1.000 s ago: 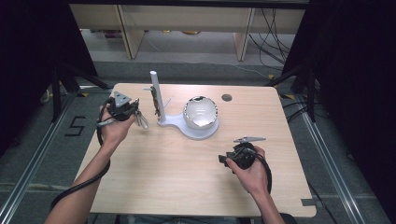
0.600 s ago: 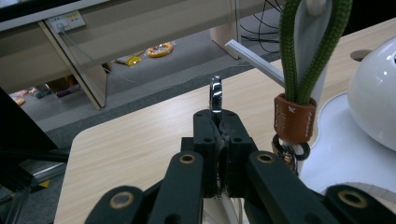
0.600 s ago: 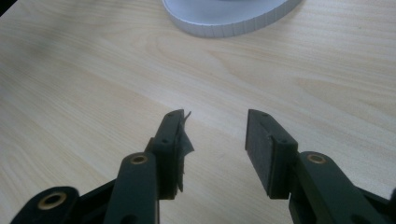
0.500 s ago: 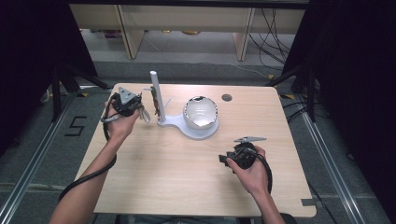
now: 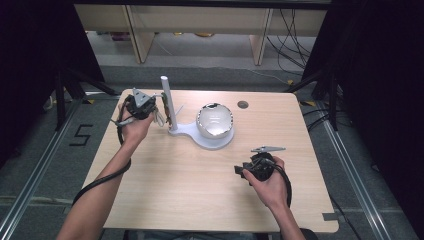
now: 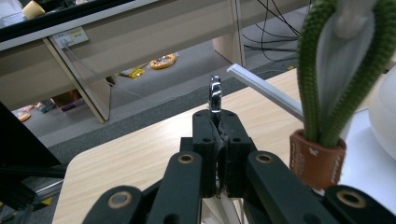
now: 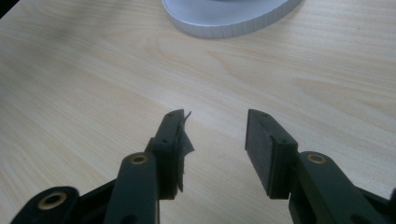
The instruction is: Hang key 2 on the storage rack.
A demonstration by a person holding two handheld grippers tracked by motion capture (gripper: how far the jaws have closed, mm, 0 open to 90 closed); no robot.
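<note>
A white stand (image 5: 166, 100) rises from a flat white base (image 5: 200, 140) that also carries a shiny dome (image 5: 215, 119). A green cord loop (image 6: 310, 70) with a brown leather band (image 6: 317, 158) hangs against the stand's post (image 5: 173, 116). My left gripper (image 5: 161, 114) sits just left of the post, shut on a small shiny metal piece (image 6: 215, 93) that sticks up from its jaws. Whether that piece joins the cord is hidden. At the front right my right gripper (image 5: 240, 171) rests low over the table, open, with bare wood between its fingers (image 7: 175, 135).
The wooden table (image 5: 190, 190) has a round cable hole (image 5: 243, 104) behind the dome. The base's rim (image 7: 224, 25) lies ahead of the right gripper. Beyond the far edge stand shelves (image 5: 200, 20), with cables (image 5: 295, 30) on the floor.
The left hand has carried its gripper rightward and a little farther back, up to the stand's post. The right hand has stayed where it was.
</note>
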